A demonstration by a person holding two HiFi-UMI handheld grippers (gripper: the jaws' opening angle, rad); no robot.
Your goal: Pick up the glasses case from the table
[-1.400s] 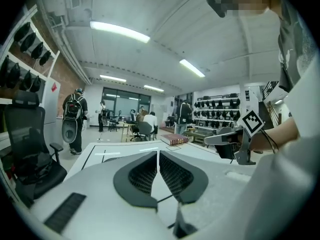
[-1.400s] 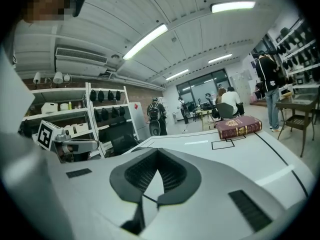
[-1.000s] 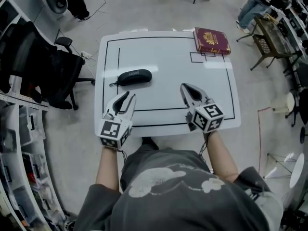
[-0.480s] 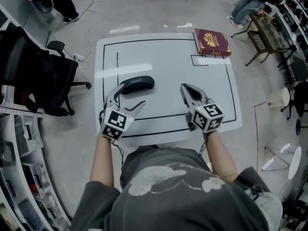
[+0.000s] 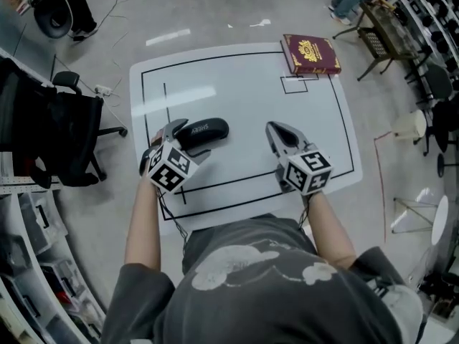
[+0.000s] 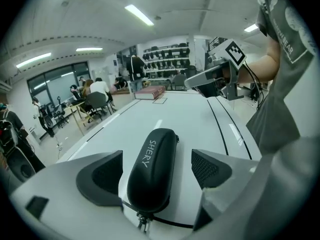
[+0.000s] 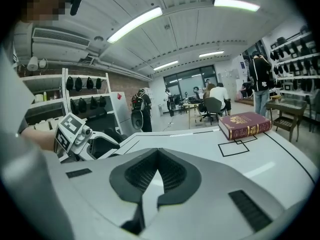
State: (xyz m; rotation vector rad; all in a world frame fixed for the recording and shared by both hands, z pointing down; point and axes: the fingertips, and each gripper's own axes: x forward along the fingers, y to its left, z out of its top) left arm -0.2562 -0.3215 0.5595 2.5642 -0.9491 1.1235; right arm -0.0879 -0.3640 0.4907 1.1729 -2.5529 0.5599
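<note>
Dropping forward since a second ago, the left hand-held gripper (image 5: 188, 139) now straddles the glasses case (image 6: 152, 169) lying on the counter (image 5: 287, 113), jaws opening, pads not yet touching it. Right hand-held gripper (image 5: 278, 135) hovers pinched together, empty. Approach done; closing and lifting remain.

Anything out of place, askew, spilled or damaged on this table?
Nothing damaged or spilled. The glasses case lies closed and intact on the table. Only the red book looks odd: it sits across the black outline's far right corner, slightly askew.
</note>
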